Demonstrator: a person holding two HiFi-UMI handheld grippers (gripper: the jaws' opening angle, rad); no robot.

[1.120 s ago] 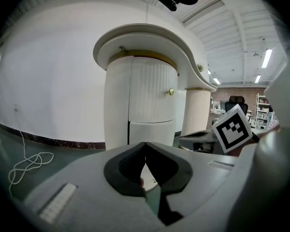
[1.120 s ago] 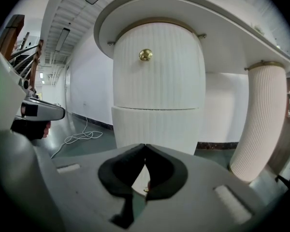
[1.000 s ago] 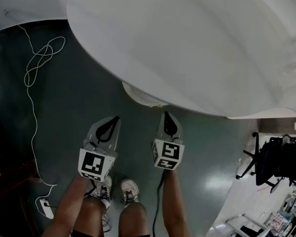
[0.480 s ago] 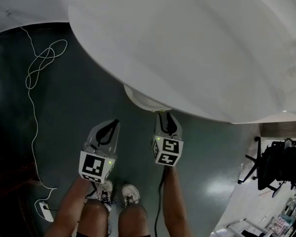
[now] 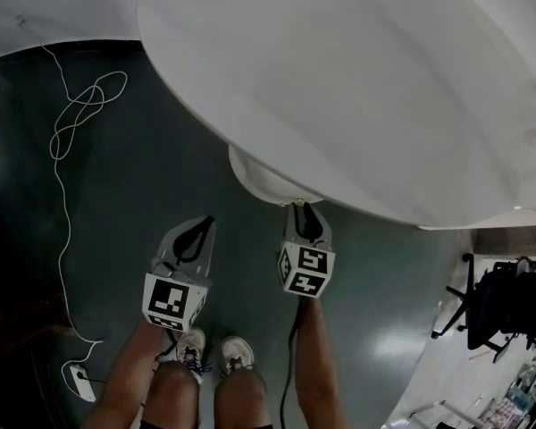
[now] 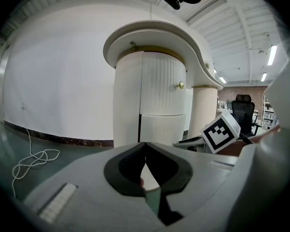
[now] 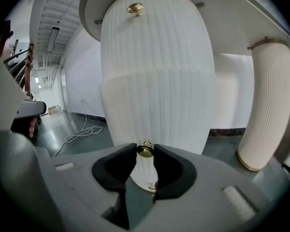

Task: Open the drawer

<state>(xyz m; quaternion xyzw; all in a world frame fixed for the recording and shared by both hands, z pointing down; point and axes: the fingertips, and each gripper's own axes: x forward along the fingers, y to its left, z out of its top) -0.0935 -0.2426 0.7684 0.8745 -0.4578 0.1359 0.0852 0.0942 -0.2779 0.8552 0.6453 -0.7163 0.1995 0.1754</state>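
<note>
A round, fluted white cabinet [image 7: 154, 76] stands under the counter; it carries small brass knobs, one high up [image 7: 135, 8] and one low down [image 7: 152, 186]. In the right gripper view, my right gripper [image 7: 145, 151] has the middle brass knob [image 7: 145, 150] between its tips. Its jaws are closing and both pads touch the knob's sides. The head view shows that gripper [image 5: 304, 211] reaching under the counter's edge at the cabinet [image 5: 259, 179]. My left gripper [image 5: 201, 224] hangs to the left, away from the cabinet, shut with nothing in it [image 6: 145, 145].
The broad white counter top [image 5: 366, 88] overhangs the cabinet. A white cable [image 5: 71, 132] runs over the dark floor at the left to a power strip [image 5: 79, 378]. A fluted column [image 7: 266, 105] stands at the right, and an office chair [image 5: 509, 302] farther right. The person's feet [image 5: 210, 351] are below the grippers.
The right gripper has moved in toward the cabinet, and its tips now lie under the counter's edge. The left gripper has hardly shifted.
</note>
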